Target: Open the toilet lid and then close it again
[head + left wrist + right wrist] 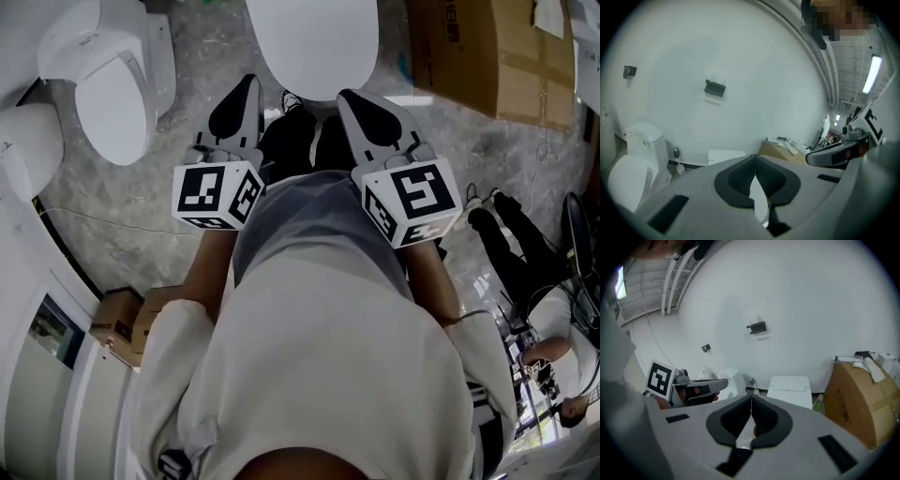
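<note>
The toilet's white lid lies shut at the top middle of the head view, just beyond both grippers. My left gripper is shut and empty, its tip short of the lid's near left edge. Beside it my right gripper is also shut and empty, near the lid's right edge. Neither touches the lid. In the left gripper view the pads meet at the tip, with the toilet's tank against the wall ahead. The right gripper view shows the same tank past its closed fingertips.
A second white toilet stands to the left, with a toilet brush between the two. A large cardboard box stands right of the toilet. Small boxes sit at lower left. Another person's legs are at the right.
</note>
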